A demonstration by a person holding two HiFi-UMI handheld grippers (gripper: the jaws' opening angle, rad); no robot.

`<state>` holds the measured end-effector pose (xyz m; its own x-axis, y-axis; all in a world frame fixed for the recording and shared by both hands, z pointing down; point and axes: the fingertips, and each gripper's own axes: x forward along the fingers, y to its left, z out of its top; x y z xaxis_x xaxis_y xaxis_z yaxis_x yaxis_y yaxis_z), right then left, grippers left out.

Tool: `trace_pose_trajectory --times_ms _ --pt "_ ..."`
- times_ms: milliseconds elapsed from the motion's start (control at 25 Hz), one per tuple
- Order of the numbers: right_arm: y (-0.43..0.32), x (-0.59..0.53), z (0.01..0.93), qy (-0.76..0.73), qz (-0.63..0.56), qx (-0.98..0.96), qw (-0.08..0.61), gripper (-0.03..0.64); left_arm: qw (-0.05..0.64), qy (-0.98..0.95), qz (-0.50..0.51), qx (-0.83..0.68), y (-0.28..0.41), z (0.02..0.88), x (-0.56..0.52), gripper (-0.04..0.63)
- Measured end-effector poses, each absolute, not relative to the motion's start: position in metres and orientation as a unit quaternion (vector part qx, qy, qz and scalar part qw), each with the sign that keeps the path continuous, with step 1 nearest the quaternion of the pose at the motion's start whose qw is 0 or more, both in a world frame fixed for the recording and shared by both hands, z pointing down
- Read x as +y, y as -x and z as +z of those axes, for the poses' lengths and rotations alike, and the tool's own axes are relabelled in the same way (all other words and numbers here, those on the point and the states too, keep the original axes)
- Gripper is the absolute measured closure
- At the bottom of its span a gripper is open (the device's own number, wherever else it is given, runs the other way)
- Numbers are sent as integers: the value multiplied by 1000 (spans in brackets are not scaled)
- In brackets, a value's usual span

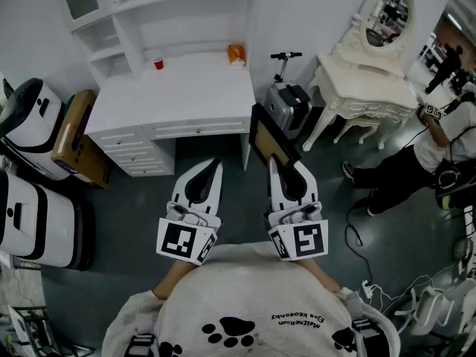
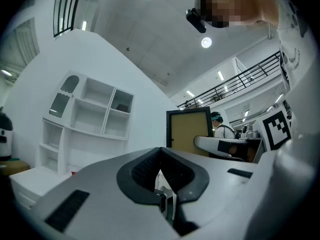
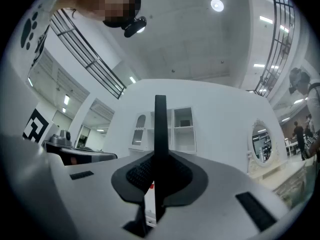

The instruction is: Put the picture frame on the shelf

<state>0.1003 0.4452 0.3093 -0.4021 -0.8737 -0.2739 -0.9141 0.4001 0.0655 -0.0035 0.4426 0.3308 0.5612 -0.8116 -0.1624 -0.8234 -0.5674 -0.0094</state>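
The picture frame (image 1: 272, 135) has a black border and a tan panel. My right gripper (image 1: 286, 166) is shut on its lower edge and holds it upright above the dark floor, in front of the desk's right corner. In the right gripper view the frame (image 3: 160, 134) shows edge-on as a thin black bar clamped between the pads. My left gripper (image 1: 214, 162) hangs beside it, shut and empty; in its own view the frame (image 2: 189, 129) stands to the right. The white shelf unit (image 1: 141, 10) rises over the desk ahead, also visible as the shelf (image 2: 95, 116) and the shelf (image 3: 175, 129).
A white desk (image 1: 178, 99) carries a red cup (image 1: 158, 63) and an orange object (image 1: 236, 53). A scooter and grey case (image 1: 288, 103) stand right of it, then a white vanity with an oval mirror (image 1: 372, 88). A person (image 1: 431, 155) stands far right. A cardboard box (image 1: 74, 136) and white machines (image 1: 30, 117) are at the left.
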Motion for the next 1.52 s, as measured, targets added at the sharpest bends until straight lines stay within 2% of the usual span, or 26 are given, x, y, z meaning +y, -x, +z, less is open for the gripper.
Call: trace_pose_trajectory --times_ms 840,1200,1520 --pt "-124 425 328 535 84 834 106 557 37 869 73 487 -2 347 423 575" --pt "-118 375 332 549 85 825 103 557 29 877 74 474 6 352 366 575" --pt "-78 291 330 547 87 826 104 557 29 879 76 470 44 350 282 575"
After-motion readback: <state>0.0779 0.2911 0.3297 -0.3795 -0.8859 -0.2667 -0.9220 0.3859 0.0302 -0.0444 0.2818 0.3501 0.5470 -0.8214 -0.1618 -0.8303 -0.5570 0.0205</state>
